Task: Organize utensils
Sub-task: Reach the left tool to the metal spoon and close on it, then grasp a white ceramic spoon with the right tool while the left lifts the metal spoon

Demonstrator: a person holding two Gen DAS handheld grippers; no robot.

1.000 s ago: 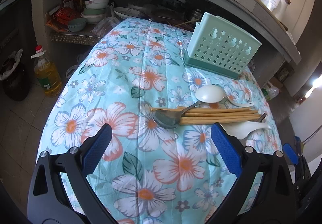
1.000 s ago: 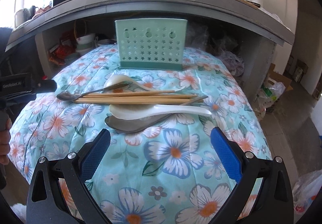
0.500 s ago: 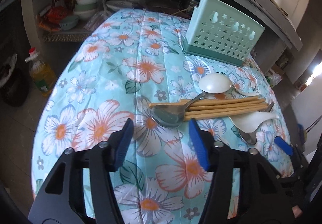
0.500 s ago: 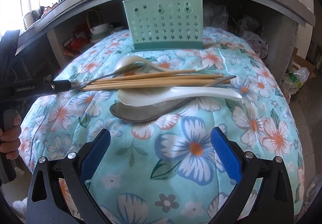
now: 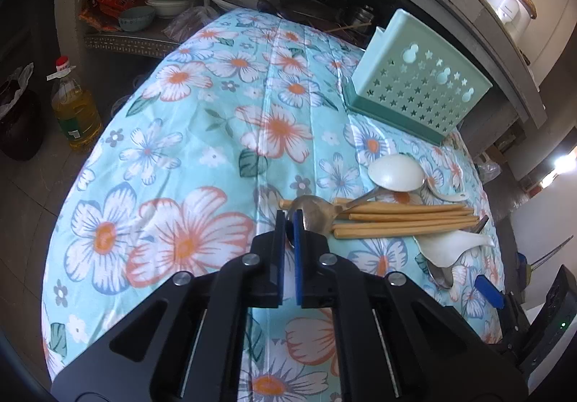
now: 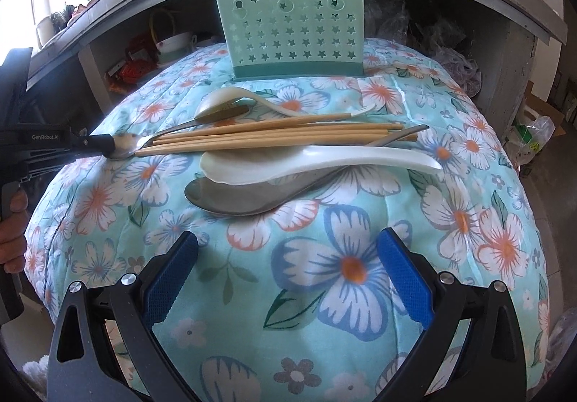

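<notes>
On the flowered cloth (image 6: 346,272) every utensil is still out in a heap, and the green holder (image 6: 288,37) behind it shows nothing sticking up from it, so I judge the sorting has barely begun. My left gripper (image 5: 288,221) has just been closing, and its jaws are now pressed onto the bowl of the small metal spoon (image 5: 317,216) at the left end of the heap; the spoon's thin rim sits between the pads. This spoon lies bowl-up, its handle running under the wooden chopsticks (image 6: 274,135), which lie side by side across the pile. My right gripper (image 6: 288,290) hangs near the front of the heap with its jaws spread wide and nothing between them. Ahead of it lie a large metal spoon (image 6: 249,198) with a white spoon (image 6: 306,164) resting on it, and a second white spoon (image 5: 395,173) lies bowl-down nearer the holder. All of these are still to go in.
</notes>
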